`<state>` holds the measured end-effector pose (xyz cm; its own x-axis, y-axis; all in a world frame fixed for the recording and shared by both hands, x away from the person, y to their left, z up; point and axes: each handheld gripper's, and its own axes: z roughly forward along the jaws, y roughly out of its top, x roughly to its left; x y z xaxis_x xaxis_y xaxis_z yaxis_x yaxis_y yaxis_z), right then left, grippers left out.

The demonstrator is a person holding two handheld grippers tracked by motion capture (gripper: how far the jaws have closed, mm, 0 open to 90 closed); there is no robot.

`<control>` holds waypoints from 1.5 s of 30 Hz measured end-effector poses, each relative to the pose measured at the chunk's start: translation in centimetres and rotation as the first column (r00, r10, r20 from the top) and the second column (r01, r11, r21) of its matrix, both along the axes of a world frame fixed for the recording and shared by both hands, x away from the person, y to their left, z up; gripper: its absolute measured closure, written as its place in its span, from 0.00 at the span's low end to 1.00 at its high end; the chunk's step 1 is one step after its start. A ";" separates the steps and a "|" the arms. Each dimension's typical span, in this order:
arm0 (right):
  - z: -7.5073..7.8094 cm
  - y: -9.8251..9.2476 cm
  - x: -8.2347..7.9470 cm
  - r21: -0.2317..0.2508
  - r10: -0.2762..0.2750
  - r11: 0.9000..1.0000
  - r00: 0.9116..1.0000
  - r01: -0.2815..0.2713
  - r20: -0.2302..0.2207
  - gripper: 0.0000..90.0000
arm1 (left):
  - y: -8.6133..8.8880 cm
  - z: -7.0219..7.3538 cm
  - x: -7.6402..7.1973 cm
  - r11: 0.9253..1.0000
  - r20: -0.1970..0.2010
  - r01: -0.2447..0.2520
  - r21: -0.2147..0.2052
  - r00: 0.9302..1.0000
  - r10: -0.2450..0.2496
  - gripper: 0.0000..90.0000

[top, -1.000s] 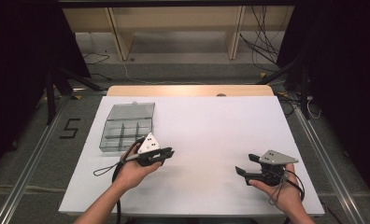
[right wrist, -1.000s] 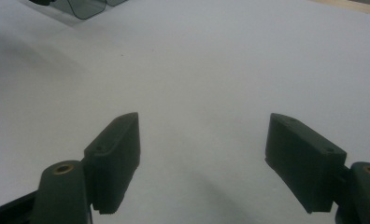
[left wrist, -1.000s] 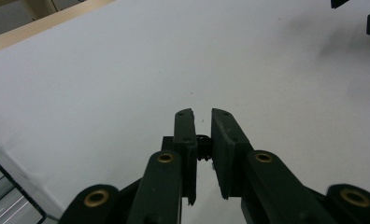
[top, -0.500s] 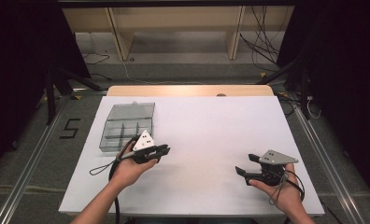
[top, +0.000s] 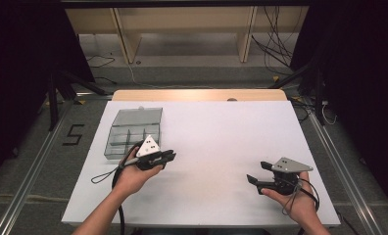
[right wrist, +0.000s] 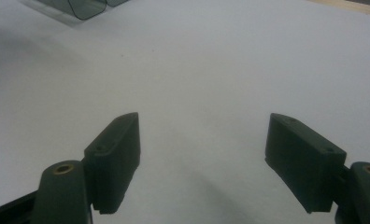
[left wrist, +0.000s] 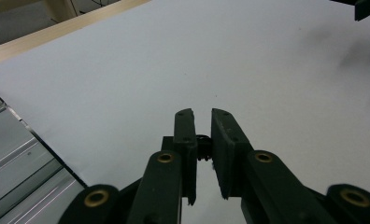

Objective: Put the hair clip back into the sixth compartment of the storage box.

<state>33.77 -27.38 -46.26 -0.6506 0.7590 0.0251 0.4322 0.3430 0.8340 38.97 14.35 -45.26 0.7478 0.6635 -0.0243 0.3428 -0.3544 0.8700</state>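
We have the left gripper (top: 168, 156) just beside the clear compartment box (top: 133, 131) at the table's (top: 221, 137) left side, jaws drawn almost together with nothing between them. The right gripper (top: 256, 172) waits well apart near the right edge, jaws wide and empty. To work the box, we judge the left jaws must spread first, then approach its near wall squarely and low.

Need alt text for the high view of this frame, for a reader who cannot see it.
A person's two hands each hold a black gripper over a white table: the left gripper, jaws shut and empty, sits beside a clear compartment box at the table's left; the right gripper, jaws open and empty, rests near the front right edge.
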 end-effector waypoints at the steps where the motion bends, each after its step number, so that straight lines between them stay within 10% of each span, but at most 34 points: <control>1: 0.0 0.0 0.0 0.001 0.000 1.000 1.000 0.000 -0.001 0.30 | 0.0 0.0 0.0 1.000 -0.001 0.000 0.001 1.000 0.000 0.89; 45: 0.0 0.0 0.0 0.001 0.000 1.000 1.000 0.000 -0.004 0.30 | 1.4 0.5 0.4 0.999 0.015 -0.044 -0.011 0.999 0.044 0.89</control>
<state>33.77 -27.36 -46.28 -0.6509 0.7586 0.0282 0.4354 0.3426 0.8325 39.34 15.75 -44.72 0.7182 0.6956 -0.0207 0.3448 -0.3298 0.8788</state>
